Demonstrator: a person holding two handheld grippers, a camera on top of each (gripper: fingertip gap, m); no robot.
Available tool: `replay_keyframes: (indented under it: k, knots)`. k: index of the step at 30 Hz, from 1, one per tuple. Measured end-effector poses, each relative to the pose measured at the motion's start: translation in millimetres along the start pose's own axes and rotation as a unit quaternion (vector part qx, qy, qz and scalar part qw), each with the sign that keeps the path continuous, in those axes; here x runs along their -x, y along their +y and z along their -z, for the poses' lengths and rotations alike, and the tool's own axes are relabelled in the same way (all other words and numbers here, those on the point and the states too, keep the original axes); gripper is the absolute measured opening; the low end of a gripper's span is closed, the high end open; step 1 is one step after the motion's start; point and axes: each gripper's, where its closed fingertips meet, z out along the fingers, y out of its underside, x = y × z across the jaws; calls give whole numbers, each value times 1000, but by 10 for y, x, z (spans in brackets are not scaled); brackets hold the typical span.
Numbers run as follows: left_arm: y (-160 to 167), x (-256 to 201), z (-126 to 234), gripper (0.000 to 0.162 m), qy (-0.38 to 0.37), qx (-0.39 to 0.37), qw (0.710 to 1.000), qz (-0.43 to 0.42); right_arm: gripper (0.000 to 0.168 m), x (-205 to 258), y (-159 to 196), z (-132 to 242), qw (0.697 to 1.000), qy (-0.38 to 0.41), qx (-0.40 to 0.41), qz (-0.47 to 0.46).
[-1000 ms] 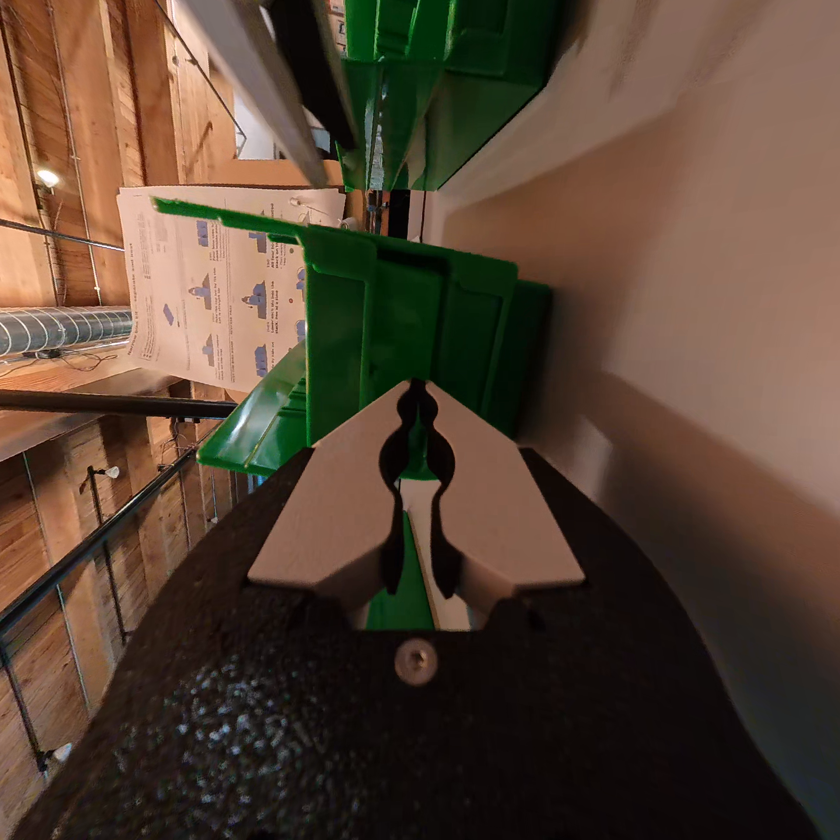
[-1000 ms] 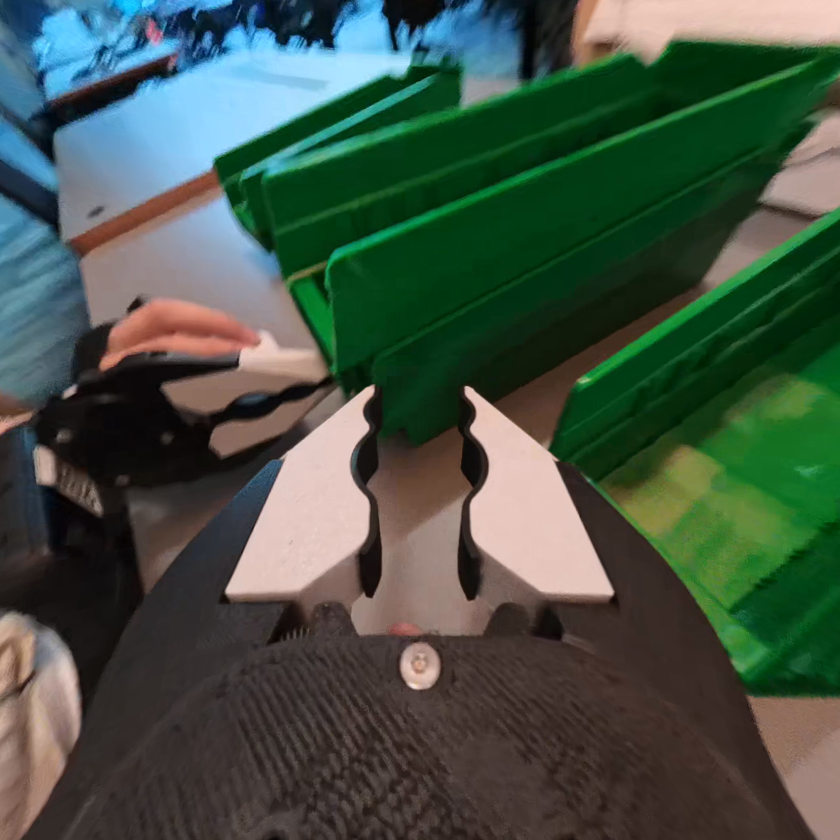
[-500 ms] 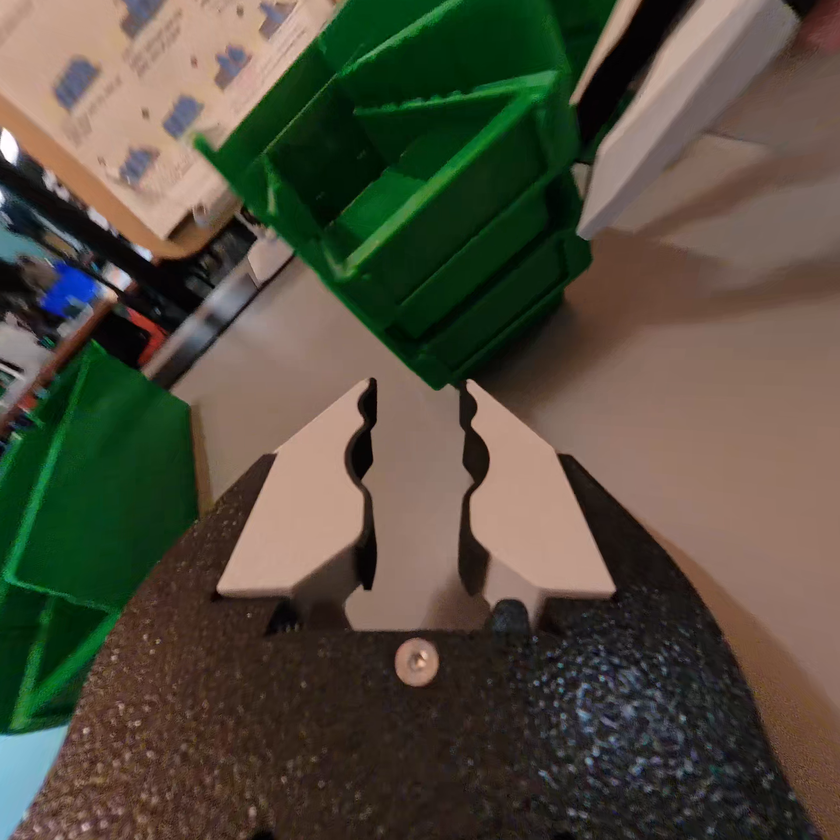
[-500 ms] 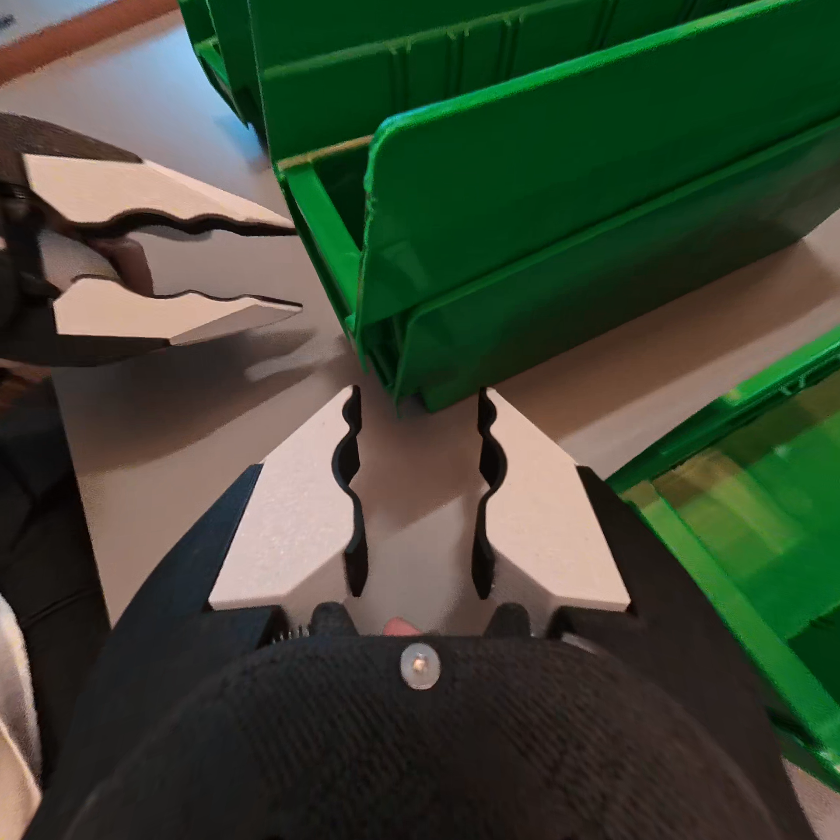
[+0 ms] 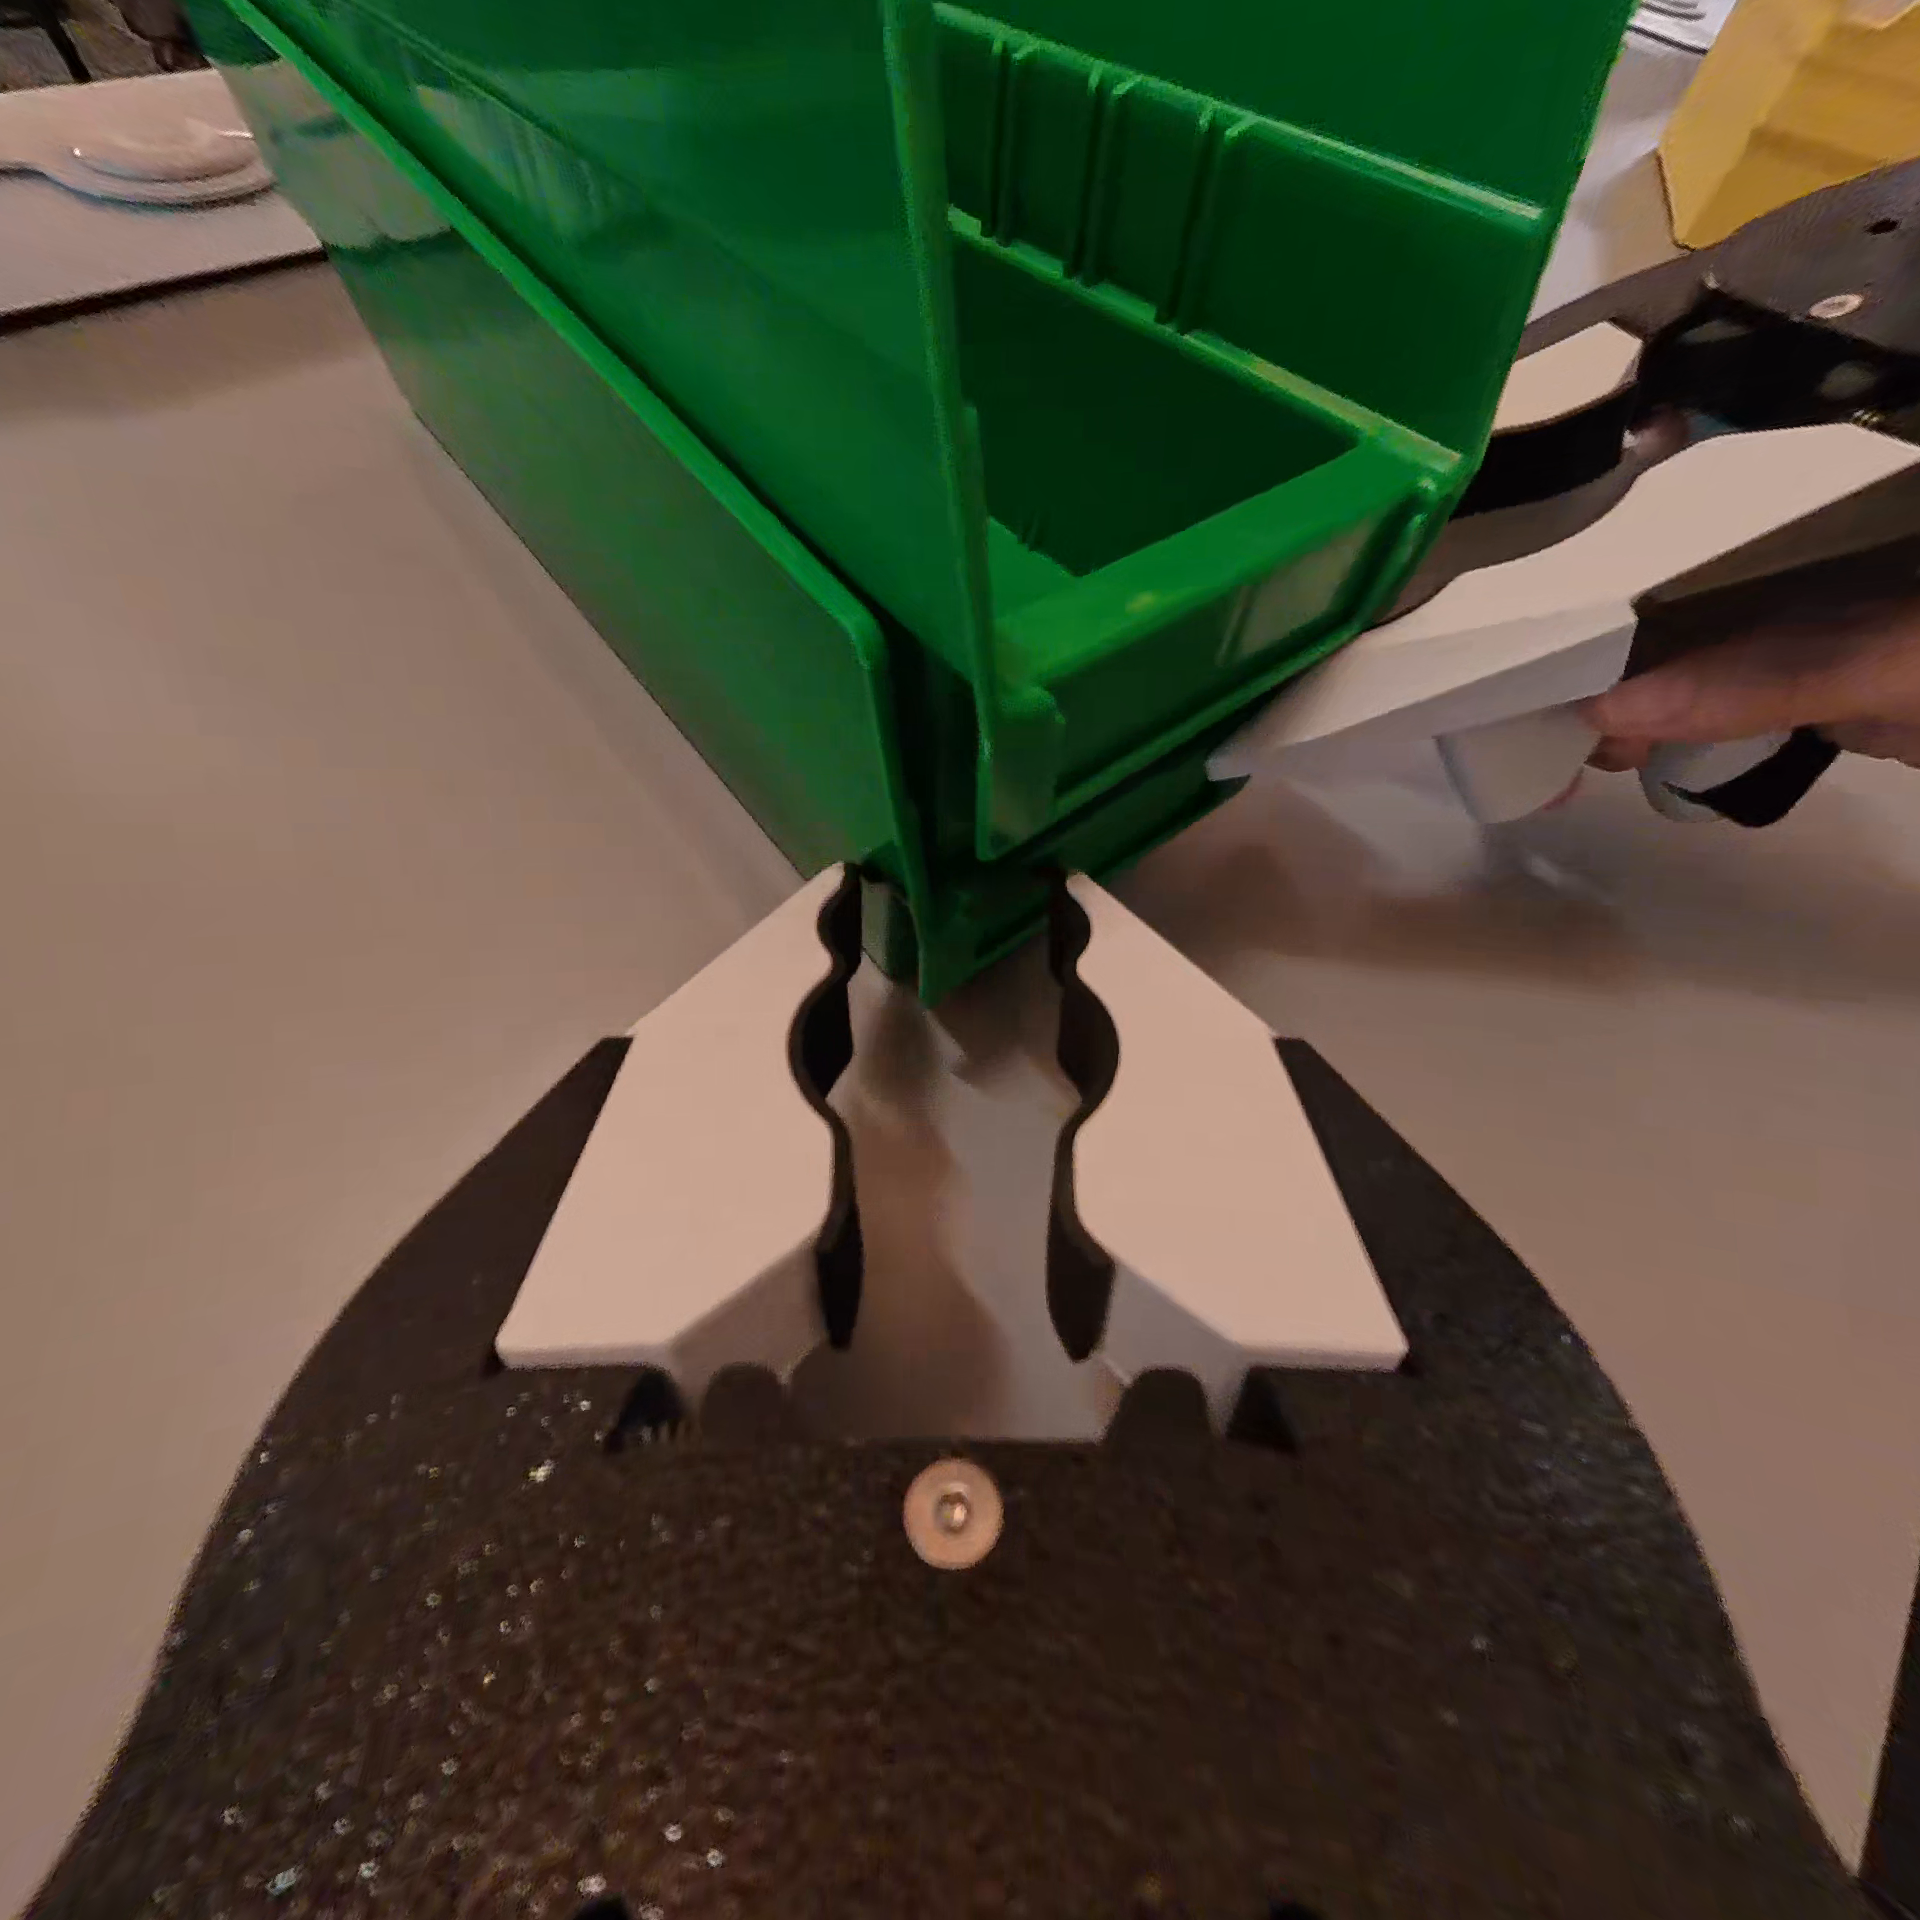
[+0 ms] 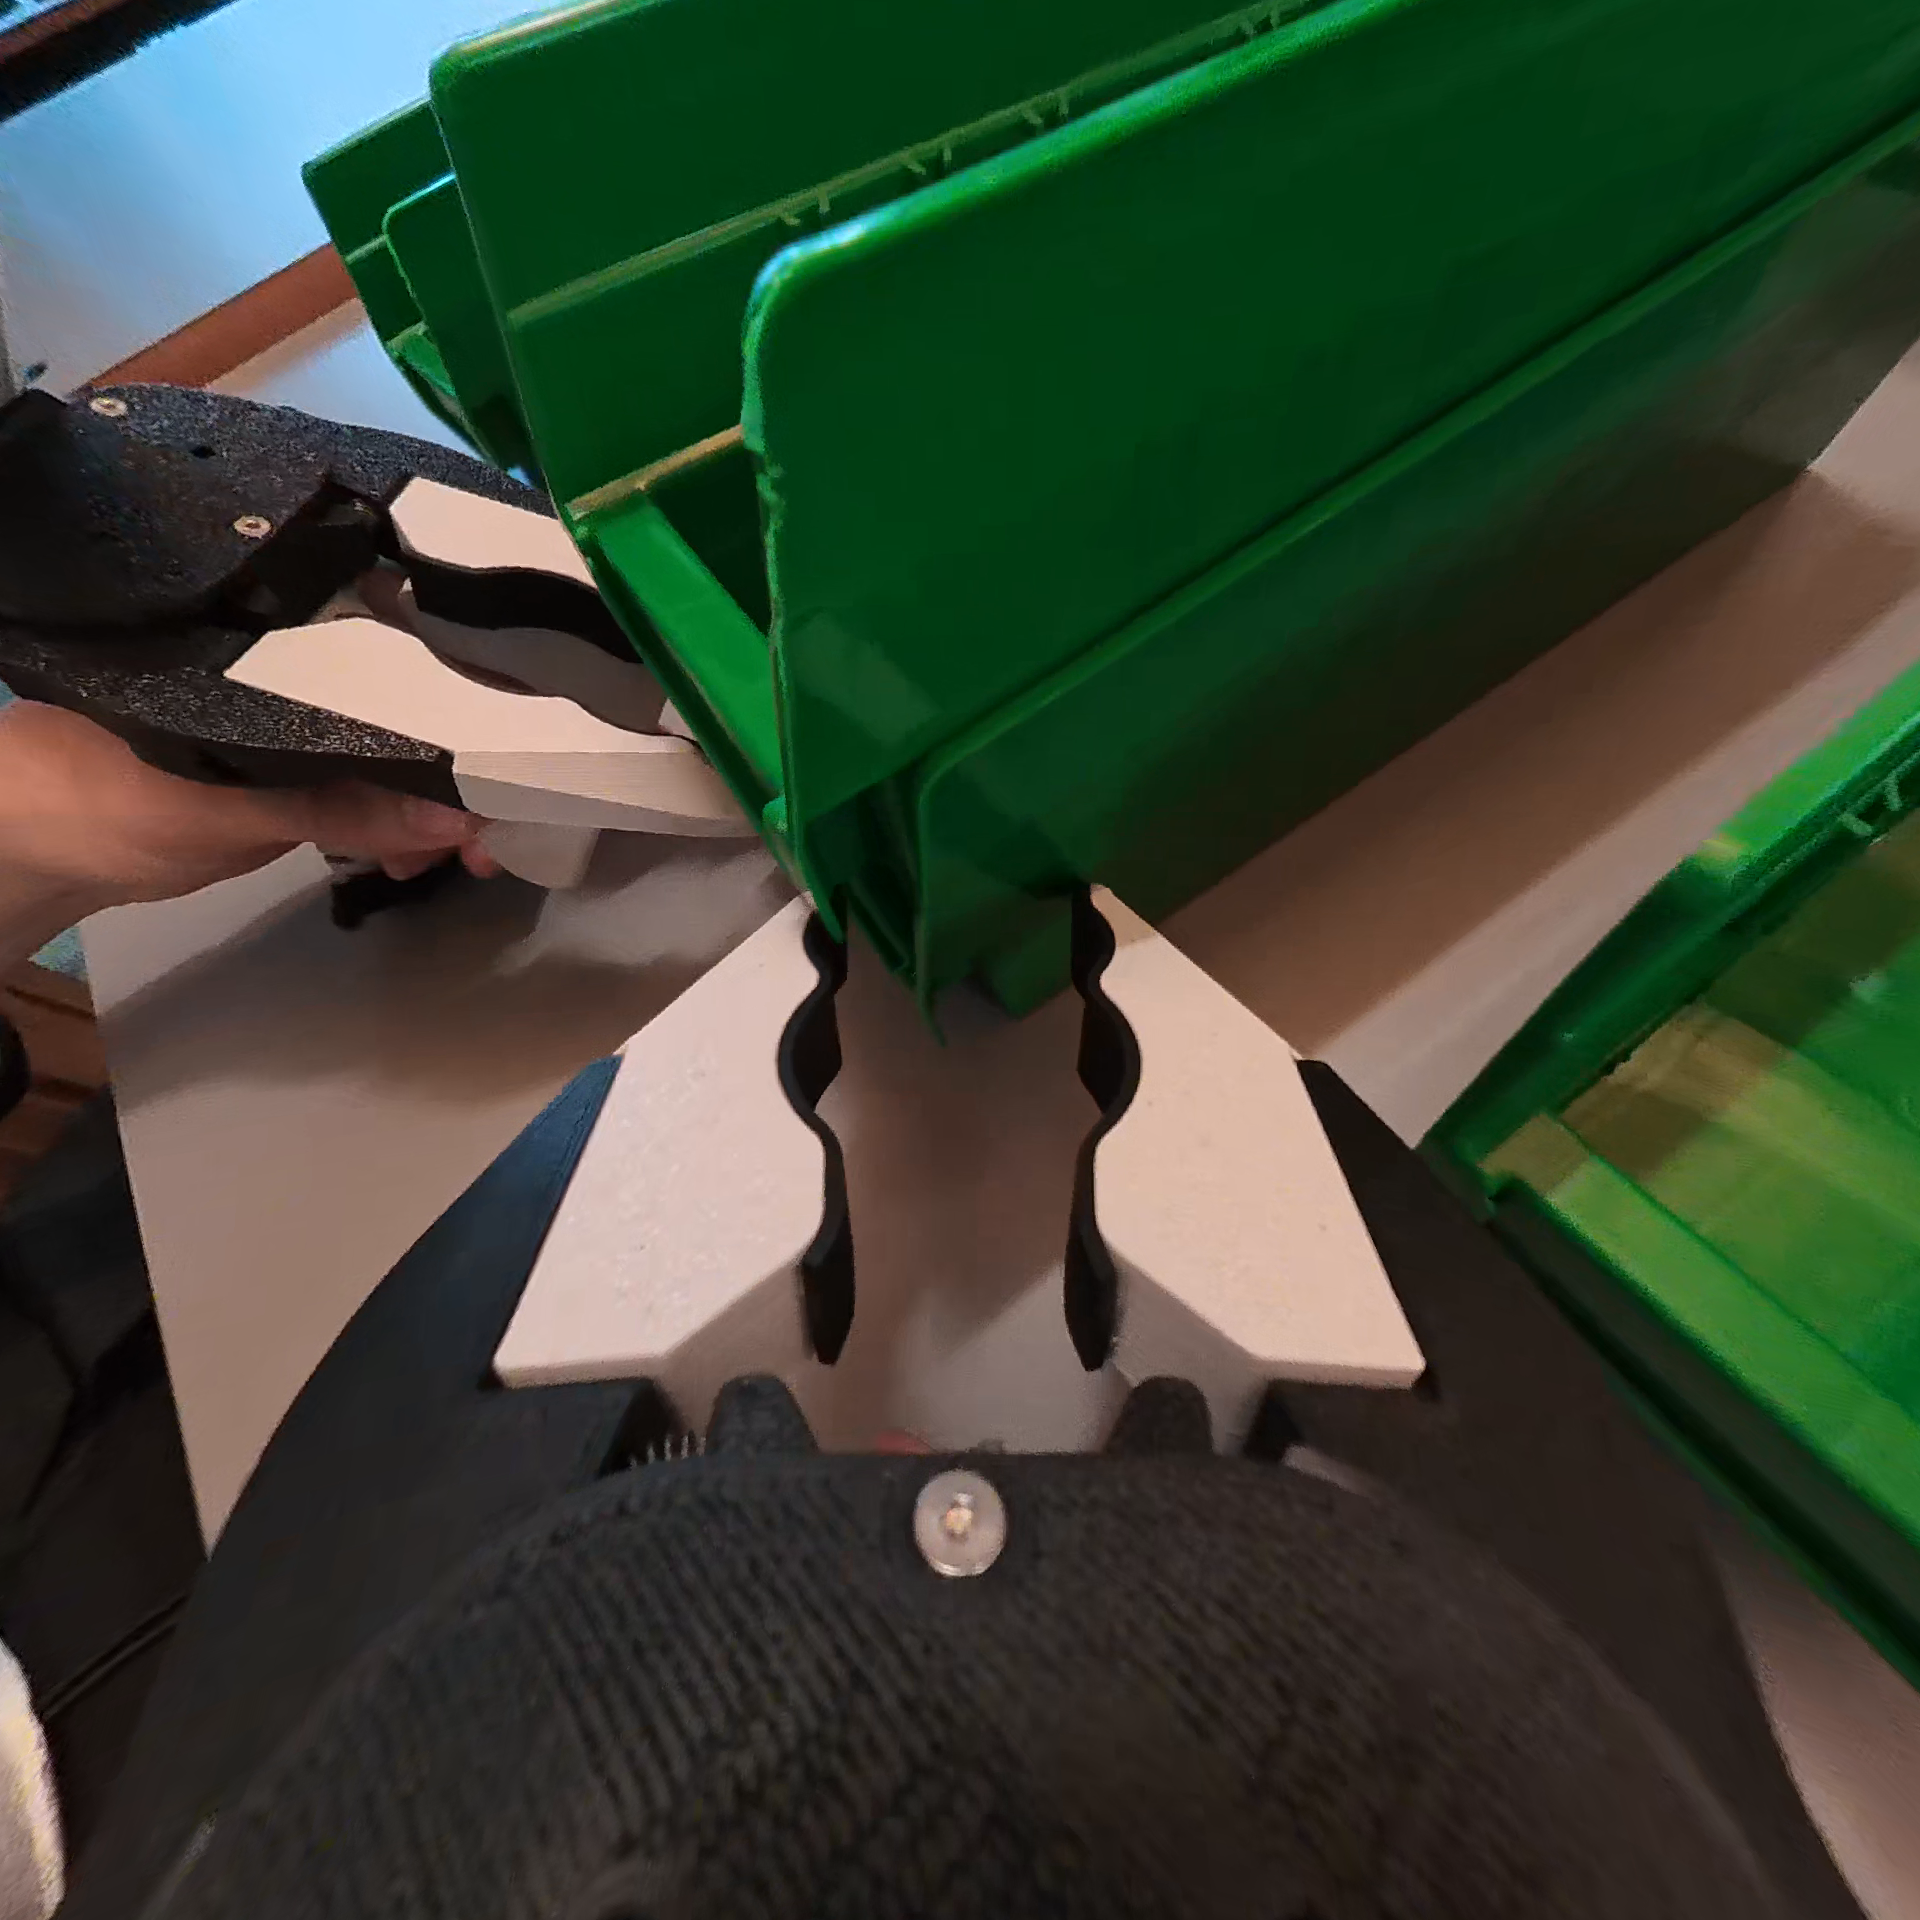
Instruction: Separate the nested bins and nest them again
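Note:
A stack of nested green bins (image 5: 675, 468) stands on the grey table, also in the right wrist view (image 6: 1247, 520). The upper bin sits tilted up in the stack. My left gripper (image 5: 958, 883) is open, its fingertips either side of one front bottom corner of the stack. My right gripper (image 6: 954, 906) is open, its fingertips either side of the other front corner. Each gripper shows in the other's view, open around the stack's front end: the right (image 5: 1434, 582), the left (image 6: 644, 707).
A separate green bin (image 6: 1714, 1195) lies open on the table (image 5: 312, 831) to the right of the stack, close beside my right gripper. A yellow object (image 5: 1808, 94) is at the far right. A pale flat object (image 5: 156, 166) lies far left.
My left gripper let go of a green bin's wall, opened and swung round to the stack's front corner. My right gripper stayed open and moved in to the other corner.

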Motion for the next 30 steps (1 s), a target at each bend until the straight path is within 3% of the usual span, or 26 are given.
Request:
replay_keyframes:
  k: [5,9,11,20,22,30]
  knots:
    - [-18,-9,-7,35,1,-4,1000,-6,42,-26,-2,7,1000,-4,-6,-3]
    - [-139,-103,38,60,36,-41,998,2,45,-8,-3,23,1000,-23,-7,-16]
    - [-140,-9,9,39,8,-36,999,3,46,-14,-3,20,1000,-23,-8,-18]
    - [-162,18,-26,29,20,-42,998,47,49,-44,-20,34,999,-22,-15,-32]
    - [-165,19,-40,27,14,-43,997,60,38,-114,-10,28,1000,9,-9,-16]
    - [-184,-12,-113,22,-22,-44,994,94,29,-267,-60,68,997,39,-32,-58]
